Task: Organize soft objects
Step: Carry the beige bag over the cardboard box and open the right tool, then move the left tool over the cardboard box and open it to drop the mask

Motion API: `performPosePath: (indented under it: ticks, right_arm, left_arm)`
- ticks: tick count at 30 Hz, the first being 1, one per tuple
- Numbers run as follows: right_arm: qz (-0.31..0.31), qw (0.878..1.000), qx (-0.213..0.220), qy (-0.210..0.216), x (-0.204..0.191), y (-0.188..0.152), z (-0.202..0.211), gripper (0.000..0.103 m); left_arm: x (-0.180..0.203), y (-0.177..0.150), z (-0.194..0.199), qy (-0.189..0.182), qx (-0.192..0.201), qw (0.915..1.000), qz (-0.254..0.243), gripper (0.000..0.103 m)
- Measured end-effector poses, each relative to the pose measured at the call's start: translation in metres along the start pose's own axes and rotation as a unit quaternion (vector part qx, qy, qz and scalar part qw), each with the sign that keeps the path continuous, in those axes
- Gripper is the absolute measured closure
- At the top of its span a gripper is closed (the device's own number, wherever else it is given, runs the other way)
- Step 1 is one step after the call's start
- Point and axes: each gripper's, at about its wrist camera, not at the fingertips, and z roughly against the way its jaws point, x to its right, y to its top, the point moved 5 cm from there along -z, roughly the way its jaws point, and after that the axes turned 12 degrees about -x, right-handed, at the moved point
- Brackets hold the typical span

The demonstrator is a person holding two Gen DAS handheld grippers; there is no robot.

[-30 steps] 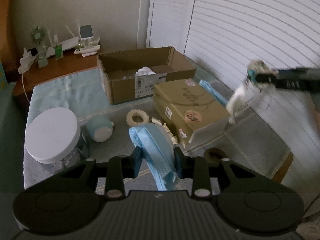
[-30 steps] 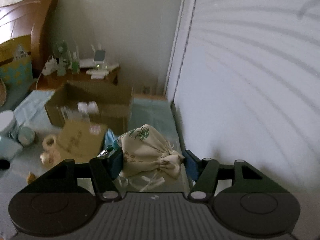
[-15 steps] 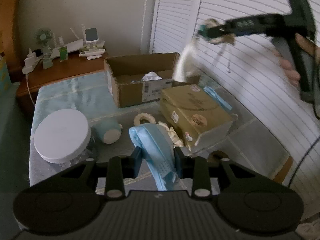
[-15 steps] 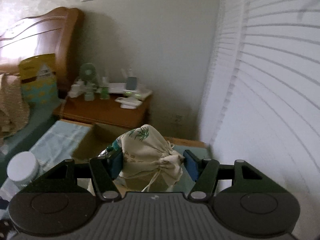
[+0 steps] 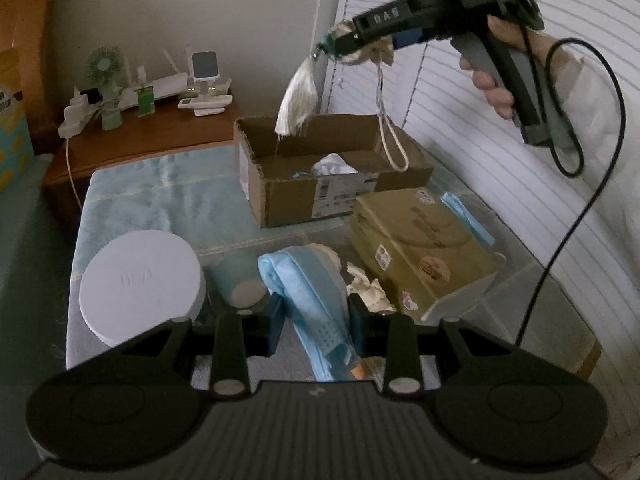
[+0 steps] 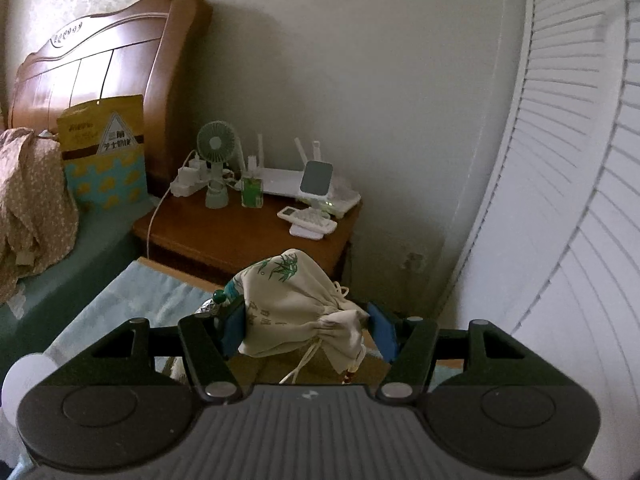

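Bedside mat (image 5: pixel 160 196), cardboard box (image 5: pixel 320 196) holding white cloth (image 5: pixel 334 165)

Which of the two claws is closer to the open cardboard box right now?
The right claw. Gripping a drawstring pouch, it hangs in the air just above the open cardboard box. The left claw, holding a blue cloth, sits nearer the camera, short of the box.

My count, by kind:
- Grippers: two, my left gripper (image 5: pixel 316 316) and my right gripper (image 6: pixel 306 326).
- Cardboard boxes: two, an open box (image 5: pixel 296 204) and a closed box (image 5: pixel 420 248).
- Blue face masks: two, one mask (image 5: pixel 316 292) and another mask (image 5: pixel 466 216).
- Drawstring pouch (image 6: pixel 296 308): one.
- White round lid (image 5: pixel 140 280): one.
- Desk fan (image 6: pixel 216 160): one.
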Motion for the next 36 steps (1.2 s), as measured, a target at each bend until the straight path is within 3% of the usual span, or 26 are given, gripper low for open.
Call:
performPosePath:
  ticks: [7,16,20,25,29,36]
  right_arm:
    - [0.012,1.000,0.000,0.002,0.006,0.009,-0.015,0.035]
    - [0.017,0.999,-0.039,0.025,-0.009,-0.005,-0.052,0.035]
    - [0.024,0.997,-0.058,0.045,-0.022,-0.010,-0.067,0.021]
    - [0.008,0.998,-0.045,0.051,-0.017,-0.017,-0.054,0.000]
    - [-0.010,0.998,-0.041,0.053,-0.007,-0.027,-0.037,0.000]
    - [-0.019,0.998,-0.054,0.017,-0.001,-0.067,-0.005,0.000]
  left_arm:
    - [-0.004,0.006,-0.013,0.000,-0.011,0.9999,0.002,0.071]
    - [-0.003,0.004,-0.019,0.005,-0.019,0.9998,0.006,0.071]
    - [-0.005,0.004,-0.020,0.011,-0.023,0.9996,0.009,0.071]
    - [-0.006,0.004,-0.020,0.013,-0.024,0.9996,0.007,0.071]
    - [-0.005,0.006,-0.020,0.010,-0.023,0.9997,0.002,0.071]
    - [-0.001,0.020,-0.018,0.004,-0.019,0.9998,-0.011,0.071]
